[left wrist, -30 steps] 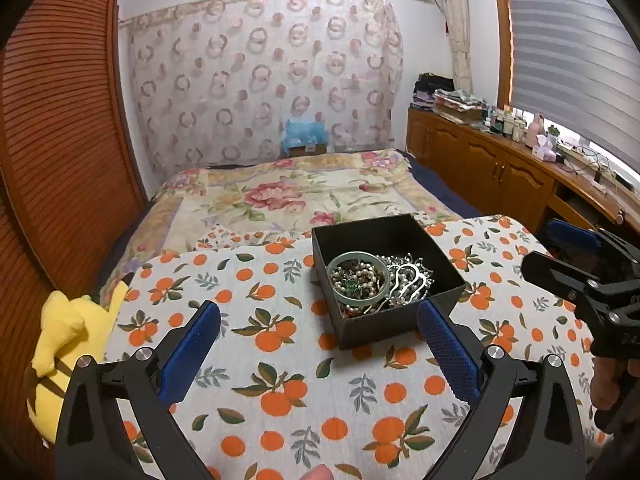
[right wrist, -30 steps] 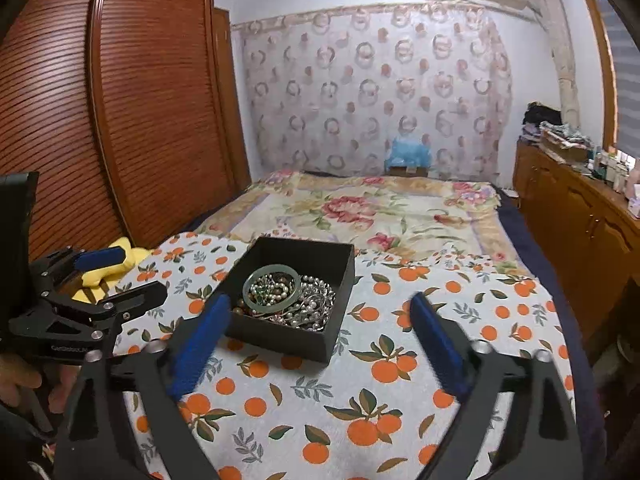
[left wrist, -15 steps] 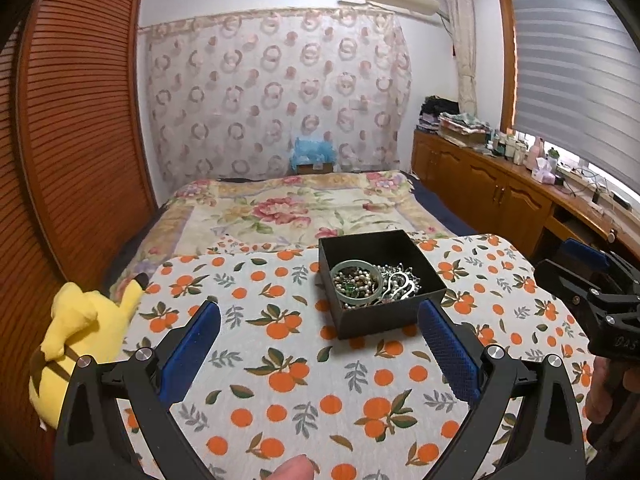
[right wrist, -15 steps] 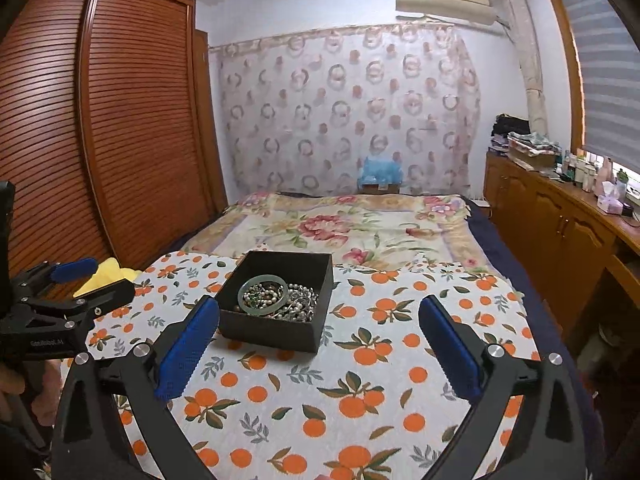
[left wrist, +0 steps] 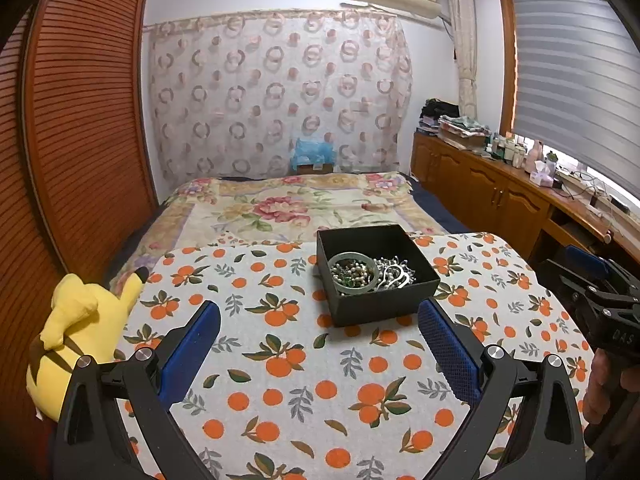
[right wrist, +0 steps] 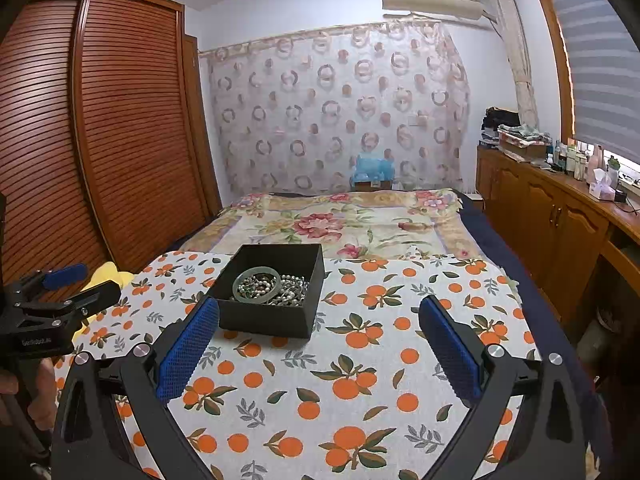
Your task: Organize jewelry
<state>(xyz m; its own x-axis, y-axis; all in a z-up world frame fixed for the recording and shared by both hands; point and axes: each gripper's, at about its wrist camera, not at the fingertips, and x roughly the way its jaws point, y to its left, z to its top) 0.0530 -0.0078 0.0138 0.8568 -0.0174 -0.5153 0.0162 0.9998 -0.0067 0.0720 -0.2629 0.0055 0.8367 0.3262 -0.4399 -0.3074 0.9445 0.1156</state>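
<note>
An orange-print surface (left wrist: 304, 364) is fronting a floral bed (left wrist: 280, 208), carrying a black jewelry box (left wrist: 376, 276); a yellow plush (left wrist: 76, 320) is sitting alongside. Both the left tool (left wrist: 320, 344) and the right tool (right wrist: 320, 344) are gaping, empty.

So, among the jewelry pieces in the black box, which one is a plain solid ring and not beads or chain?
The green bangle, on the left side of the black box. It is one smooth hoop lying on the bead strands; the silver pieces beside it are tangled.

The black box (left wrist: 376, 276) sits on the orange-print cloth (left wrist: 288, 380) at about 12 o'clock, and its walls block the way in from the side. The yellow plush toy (left wrist: 76, 332) crowds the edge at 9 o'clock.
</note>
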